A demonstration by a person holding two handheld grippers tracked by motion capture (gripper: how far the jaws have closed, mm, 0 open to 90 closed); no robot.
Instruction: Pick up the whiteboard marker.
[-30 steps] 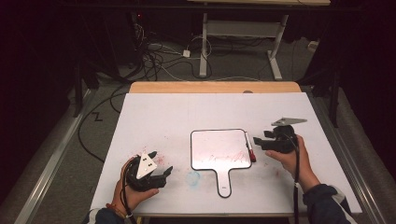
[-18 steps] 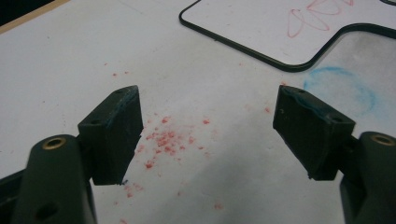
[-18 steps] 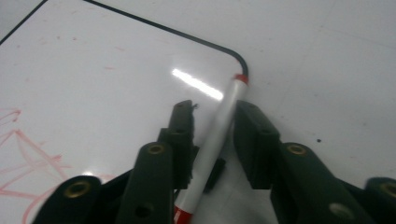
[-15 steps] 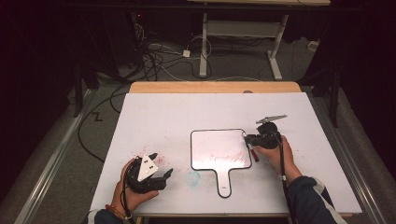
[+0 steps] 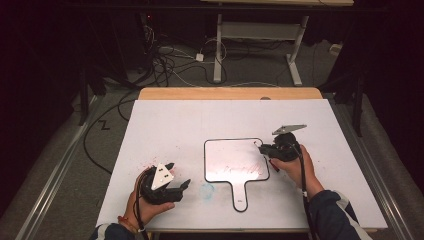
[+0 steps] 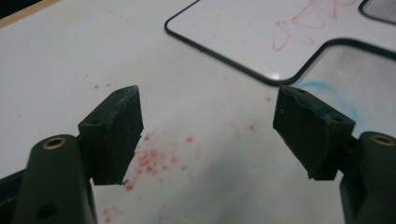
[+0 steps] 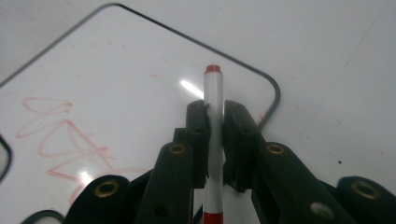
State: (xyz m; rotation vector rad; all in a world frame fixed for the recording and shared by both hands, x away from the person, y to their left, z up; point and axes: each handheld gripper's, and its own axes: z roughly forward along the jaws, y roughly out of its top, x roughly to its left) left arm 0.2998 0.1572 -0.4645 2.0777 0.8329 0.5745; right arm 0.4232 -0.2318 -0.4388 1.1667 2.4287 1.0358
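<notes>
Movement over the last second belongs to the right gripper (image 5: pixel 272 149), which has come in from beside the whiteboard (image 5: pixel 235 160) to its right edge with jaws clamped on a red-capped marker (image 7: pixel 213 140) lying over the board's corner, while the left gripper (image 5: pixel 167 182) has stayed spread and empty left of the board; I judge more writing is coming. Around the board, the white table (image 5: pixel 200 125) carries red specks (image 6: pixel 159 156), a blue smear (image 5: pixel 206 189), and beyond it cables (image 5: pixel 170 65) on the dark floor.
</notes>
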